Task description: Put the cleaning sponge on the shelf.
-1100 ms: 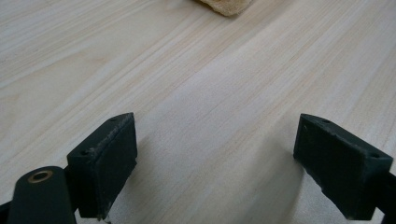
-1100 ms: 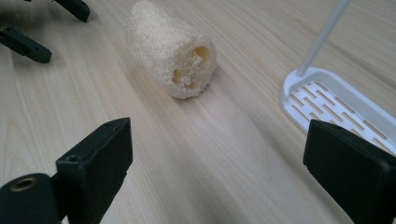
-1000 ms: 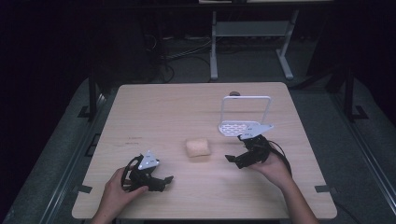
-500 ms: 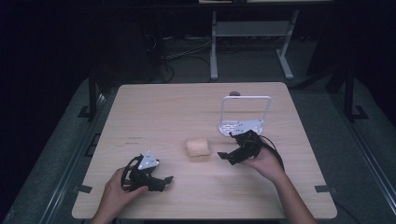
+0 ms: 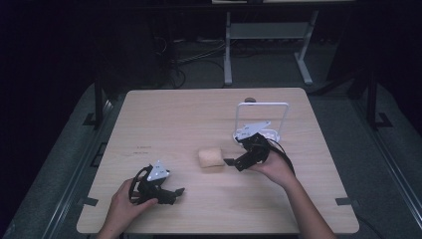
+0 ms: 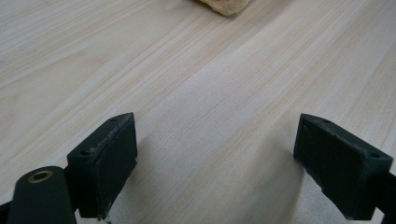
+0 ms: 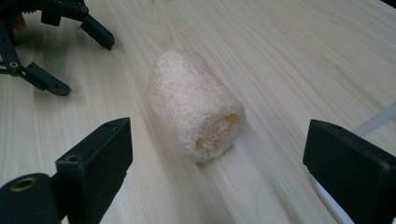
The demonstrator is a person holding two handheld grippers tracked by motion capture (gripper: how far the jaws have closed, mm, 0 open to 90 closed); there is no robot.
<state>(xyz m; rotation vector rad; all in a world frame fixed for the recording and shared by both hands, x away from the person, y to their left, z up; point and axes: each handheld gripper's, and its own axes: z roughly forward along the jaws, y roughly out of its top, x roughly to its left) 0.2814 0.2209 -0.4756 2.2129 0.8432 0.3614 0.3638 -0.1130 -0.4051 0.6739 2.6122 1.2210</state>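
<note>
Overhead view; two close table-level [image 5: 164, 114] views

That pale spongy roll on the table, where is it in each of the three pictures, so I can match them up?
High view: the loofah roll lies mid-table, just left of the right gripper.
Left gripper view: just a corner of it at the top edge, well beyond the open jaws.
Right gripper view: centre, lying on its side ahead of the open jaws.
Shared landmark: the light wooden table.
</note>
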